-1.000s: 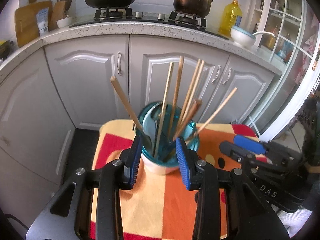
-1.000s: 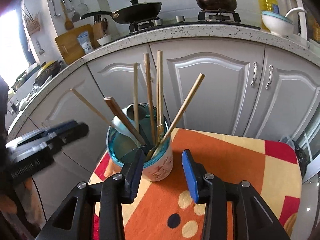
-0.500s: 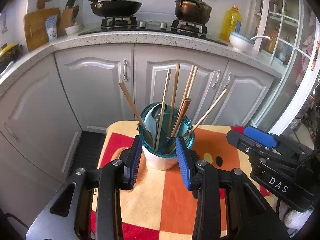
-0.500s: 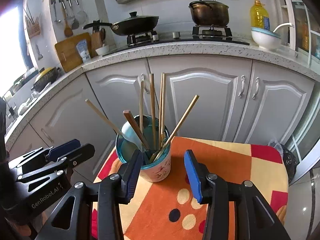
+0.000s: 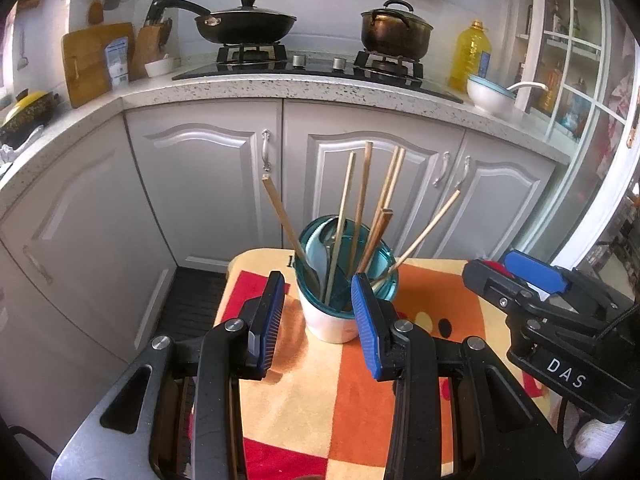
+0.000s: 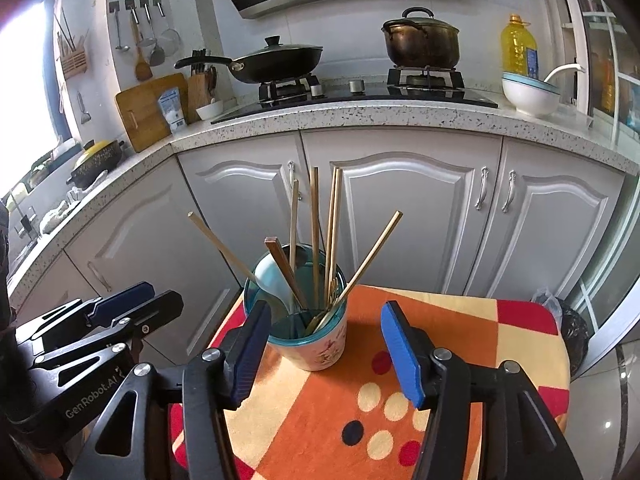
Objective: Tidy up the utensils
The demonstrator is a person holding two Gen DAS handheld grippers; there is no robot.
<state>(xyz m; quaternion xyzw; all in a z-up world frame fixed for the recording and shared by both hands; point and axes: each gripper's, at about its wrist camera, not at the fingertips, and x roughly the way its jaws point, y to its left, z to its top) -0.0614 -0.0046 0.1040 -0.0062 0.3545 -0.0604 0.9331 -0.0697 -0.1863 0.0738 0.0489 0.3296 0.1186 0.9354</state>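
Observation:
A white cup (image 5: 332,320) (image 6: 324,348) with a teal rim stands on a small table under an orange, red and cream cloth (image 5: 320,400) (image 6: 440,320). Several wooden chopsticks (image 5: 362,200) (image 6: 315,220) and a pale blue spoon (image 5: 318,248) (image 6: 272,280) stick out of it. My left gripper (image 5: 318,278) is open just short of the cup, its pads clear of the cup. My right gripper (image 6: 326,308) has its jaws opening, with nothing between them and the cup slightly left beyond. Each gripper shows in the other's view, right gripper (image 5: 516,276) and left gripper (image 6: 132,304).
Grey cabinet doors (image 5: 208,184) (image 6: 404,216) rise right behind the table under a speckled counter (image 6: 400,120). On it are a wok (image 5: 244,24), a pot (image 6: 420,40), an oil bottle (image 6: 518,48) and a bowl (image 5: 488,96). A black bag (image 6: 572,328) lies on the floor at right.
Both grippers have drawn back and upward from the cup, which now looks smaller and farther. The right jaws have spread wider; the left jaws kept their gap.

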